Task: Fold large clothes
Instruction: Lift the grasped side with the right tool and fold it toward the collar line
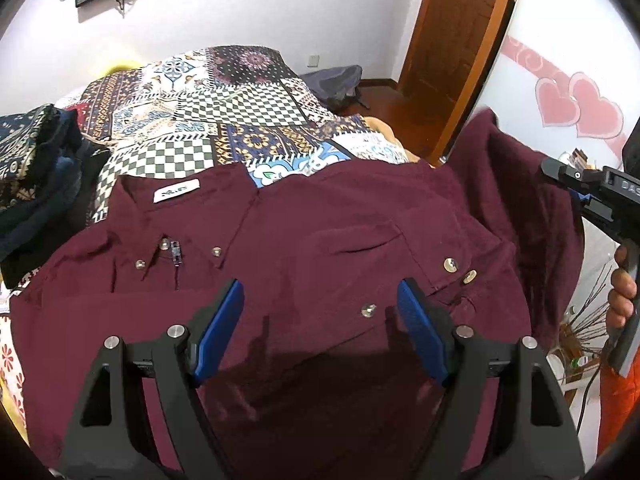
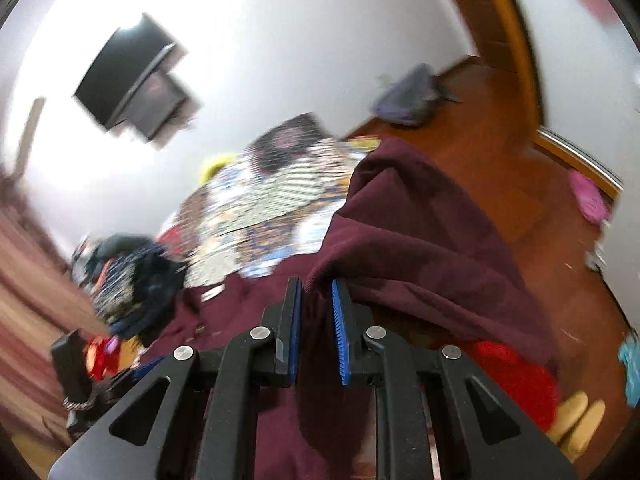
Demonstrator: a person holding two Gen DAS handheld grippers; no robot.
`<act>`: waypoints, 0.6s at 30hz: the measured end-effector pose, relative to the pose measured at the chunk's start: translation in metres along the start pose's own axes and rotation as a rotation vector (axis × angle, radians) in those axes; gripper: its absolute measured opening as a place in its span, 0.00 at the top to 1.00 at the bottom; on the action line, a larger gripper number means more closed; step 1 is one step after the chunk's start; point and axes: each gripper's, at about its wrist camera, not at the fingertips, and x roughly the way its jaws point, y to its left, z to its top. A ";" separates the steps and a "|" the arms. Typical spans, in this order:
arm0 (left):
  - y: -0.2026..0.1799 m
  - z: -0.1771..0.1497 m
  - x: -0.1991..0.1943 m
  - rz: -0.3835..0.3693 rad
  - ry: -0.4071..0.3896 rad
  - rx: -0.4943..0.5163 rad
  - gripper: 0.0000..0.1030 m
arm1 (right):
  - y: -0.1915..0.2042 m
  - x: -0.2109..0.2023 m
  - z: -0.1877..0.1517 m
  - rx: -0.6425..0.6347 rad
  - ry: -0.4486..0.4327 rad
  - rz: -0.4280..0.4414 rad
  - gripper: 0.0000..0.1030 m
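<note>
Maroon shirt point(image 1: 304, 240) lies collar-up on the patchwork bedspread point(image 1: 224, 108), front buttons showing. Left gripper point(image 1: 320, 320) hovers above shirt front, jaws spread, nothing between them. Right gripper point(image 2: 316, 320) pinches a fold of shirt fabric, raised off the bedspread's edge.

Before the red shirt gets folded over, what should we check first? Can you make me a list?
1. Right tool pinching the maroon shirt: ok, sleeve cloth sits between its pads.
2. Left tool free: ok, open above the shirt, holding nothing.
3. Shirt front lying flat on the patterned bedspread: ok, collar and buttons face up.
4. Space to fold: not ok on one side, a pile of dark clothes sits close to the collar.
5. Sleeve end hanging clear: cannot tell, the right wrist view is blurred.
</note>
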 end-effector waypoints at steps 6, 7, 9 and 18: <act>0.012 -0.006 -0.013 -0.008 -0.020 -0.024 0.24 | 0.050 0.022 -0.022 -0.123 0.074 0.056 0.87; 0.014 -0.007 -0.014 -0.013 -0.021 -0.027 0.24 | 0.053 0.027 -0.025 -0.136 0.091 0.049 0.87; 0.016 -0.009 -0.016 -0.020 -0.022 -0.033 0.24 | 0.057 0.040 -0.037 -0.162 0.142 0.022 0.87; 0.015 -0.018 -0.025 -0.041 -0.030 -0.026 0.24 | 0.069 0.043 -0.051 -0.243 0.218 -0.118 0.74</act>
